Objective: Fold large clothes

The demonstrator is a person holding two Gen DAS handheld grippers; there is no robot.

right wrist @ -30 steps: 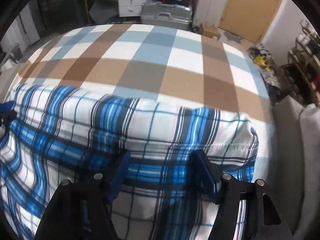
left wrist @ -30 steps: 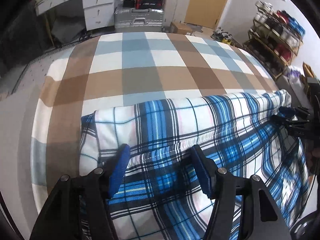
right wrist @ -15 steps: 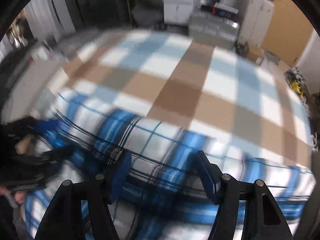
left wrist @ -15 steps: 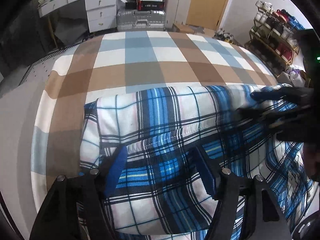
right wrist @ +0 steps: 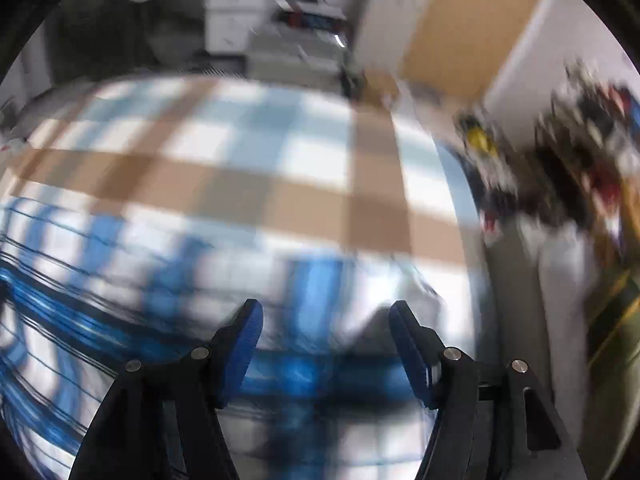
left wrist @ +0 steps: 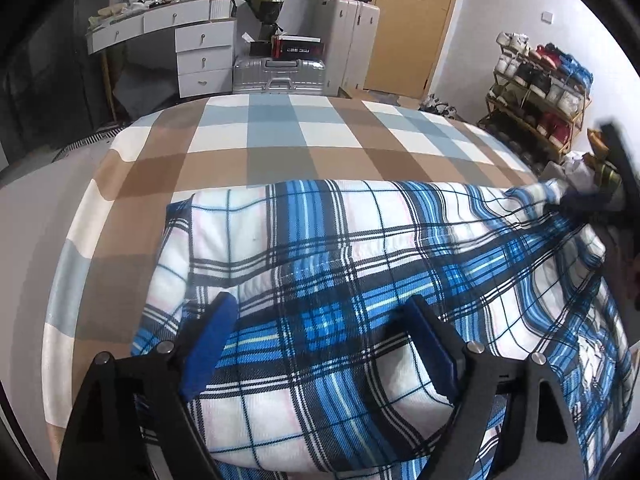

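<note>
On the checked bedspread (left wrist: 224, 160) lies the blue-and-white plaid garment (left wrist: 320, 248), spread across the near half of the bed with its far edge running from left to right and one corner drawn out toward the right side of the left wrist view. Your left gripper (left wrist: 320, 320) hovers low over the near left part of the cloth with its jaws spread wide; the blue pads (left wrist: 208, 340) stand apart and the plaid fabric shows plainly between them, with nothing pinched. A folded hem of the garment crosses just beyond the fingertips.

Your right gripper (right wrist: 324, 320) also has its jaws parted, with blurred blue and white cloth (right wrist: 168, 280) visible in the gap and beneath. That view is heavily smeared, so you cannot tell how close the pads are to the fabric or whether they touch it. At the right edge of the left wrist view a dark blurred shape sits at the garment's drawn-out corner; it is too unclear to say what it is.

Beyond the bed you have a silver suitcase (left wrist: 280, 74) on the floor, a white desk with drawers (left wrist: 192, 52) to its left, a wooden door (left wrist: 412, 28), and a shoe rack (left wrist: 540, 92) along the right wall.
</note>
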